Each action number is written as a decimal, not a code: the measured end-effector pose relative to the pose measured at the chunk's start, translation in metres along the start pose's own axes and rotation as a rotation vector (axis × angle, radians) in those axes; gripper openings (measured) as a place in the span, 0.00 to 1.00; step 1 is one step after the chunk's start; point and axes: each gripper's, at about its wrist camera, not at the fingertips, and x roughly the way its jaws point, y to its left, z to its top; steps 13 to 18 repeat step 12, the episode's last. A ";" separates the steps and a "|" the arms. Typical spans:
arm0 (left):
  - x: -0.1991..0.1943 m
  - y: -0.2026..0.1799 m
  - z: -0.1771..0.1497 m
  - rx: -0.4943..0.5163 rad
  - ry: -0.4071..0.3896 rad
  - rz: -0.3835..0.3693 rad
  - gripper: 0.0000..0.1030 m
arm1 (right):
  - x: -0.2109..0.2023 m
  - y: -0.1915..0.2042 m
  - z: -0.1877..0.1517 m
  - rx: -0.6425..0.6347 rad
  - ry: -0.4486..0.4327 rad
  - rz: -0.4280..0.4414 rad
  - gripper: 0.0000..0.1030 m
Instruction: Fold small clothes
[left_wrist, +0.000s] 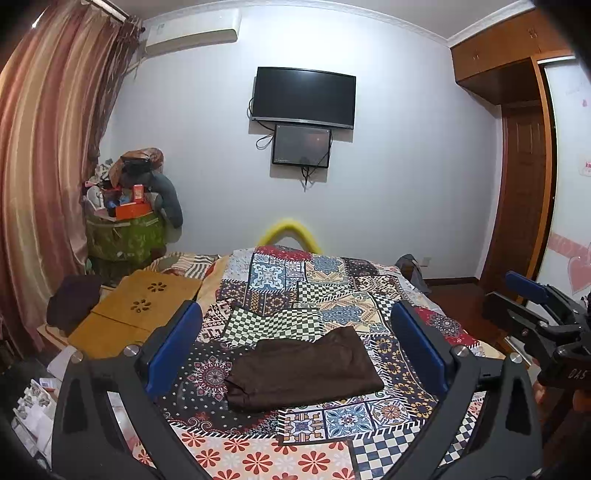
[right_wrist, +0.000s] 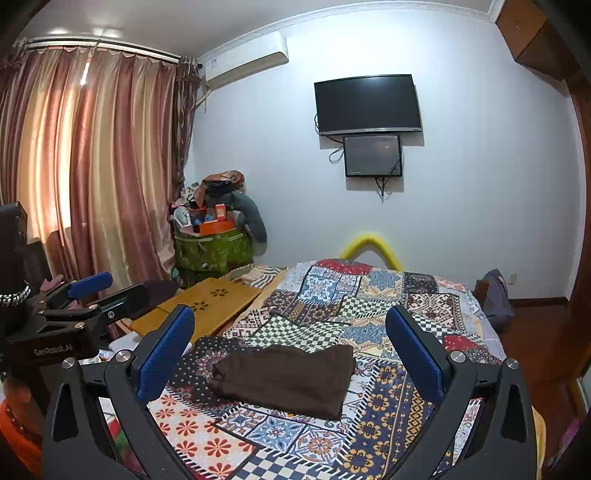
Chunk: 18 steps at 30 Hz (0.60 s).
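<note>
Now I see the brown cloth (left_wrist: 304, 371) lying folded and flat on the near part of the bed (left_wrist: 332, 288), on the patchwork cover. My left gripper (left_wrist: 295, 354) is spread wide and holds nothing. My right gripper (right_wrist: 291, 354) is spread wide too, above the cloth, not touching it.
</note>
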 end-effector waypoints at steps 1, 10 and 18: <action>0.000 0.001 0.000 -0.002 0.001 -0.004 1.00 | 0.000 0.000 0.000 0.001 0.001 0.000 1.00; -0.002 0.002 -0.002 0.010 0.002 -0.007 1.00 | 0.004 0.001 -0.001 0.005 0.011 0.013 1.00; -0.001 0.003 -0.002 0.008 0.003 -0.006 1.00 | 0.005 0.002 -0.001 0.003 0.013 0.016 1.00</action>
